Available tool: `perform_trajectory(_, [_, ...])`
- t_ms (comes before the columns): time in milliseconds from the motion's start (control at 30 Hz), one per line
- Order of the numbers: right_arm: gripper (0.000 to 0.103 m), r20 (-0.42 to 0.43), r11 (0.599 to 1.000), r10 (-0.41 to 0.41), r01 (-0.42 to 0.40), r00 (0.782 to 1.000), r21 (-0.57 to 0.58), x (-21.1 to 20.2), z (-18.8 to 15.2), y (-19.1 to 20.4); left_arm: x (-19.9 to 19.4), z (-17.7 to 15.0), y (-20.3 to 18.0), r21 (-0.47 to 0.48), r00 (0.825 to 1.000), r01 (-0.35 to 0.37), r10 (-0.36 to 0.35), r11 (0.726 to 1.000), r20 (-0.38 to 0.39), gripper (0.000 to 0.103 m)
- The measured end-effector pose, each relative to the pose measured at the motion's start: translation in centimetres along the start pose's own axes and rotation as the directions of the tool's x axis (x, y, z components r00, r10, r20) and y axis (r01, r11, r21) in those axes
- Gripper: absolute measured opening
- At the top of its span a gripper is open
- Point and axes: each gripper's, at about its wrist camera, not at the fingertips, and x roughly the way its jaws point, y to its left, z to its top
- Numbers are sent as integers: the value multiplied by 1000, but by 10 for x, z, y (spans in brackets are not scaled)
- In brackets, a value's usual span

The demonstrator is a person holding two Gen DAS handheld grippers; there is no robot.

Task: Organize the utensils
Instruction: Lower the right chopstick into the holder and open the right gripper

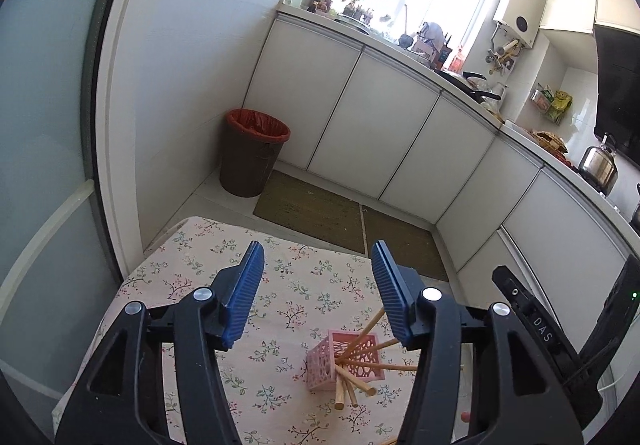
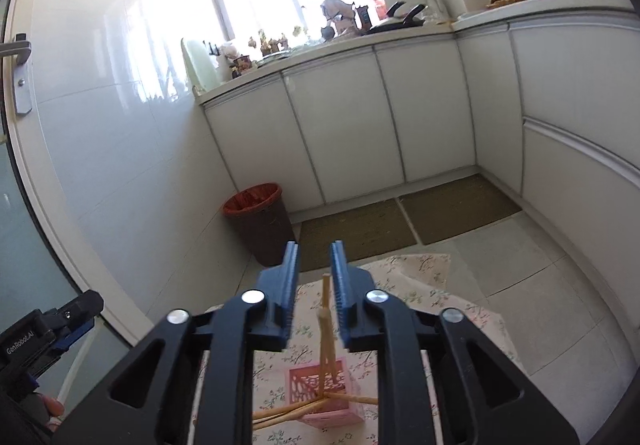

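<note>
A pink perforated holder stands on the floral tablecloth with several wooden chopsticks fanned out of it. My left gripper is open and empty, held above and left of the holder. In the right wrist view the holder sits below my right gripper. Its jaws stand narrowly apart with one upright chopstick in the gap between them, touching neither pad that I can see. Other chopsticks lean out to the left and right.
A brown bin with a red liner stands on the floor beyond the table. White cabinets and a cluttered counter run along the back and right. Mats lie on the floor. The left gripper's body shows at the left edge.
</note>
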Motion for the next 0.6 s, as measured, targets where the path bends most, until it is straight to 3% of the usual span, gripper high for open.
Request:
perform_trajectory(233, [48, 83, 996, -21, 28, 996, -85, -46, 9, 14, -16, 0, -8, 34, 999, 3, -5, 999, 37, 62])
perform_trajectory(600, [67, 82, 989, -93, 101, 992, -108, -94, -1, 8, -46, -14, -46, 141, 995, -25, 11, 990, 98, 80])
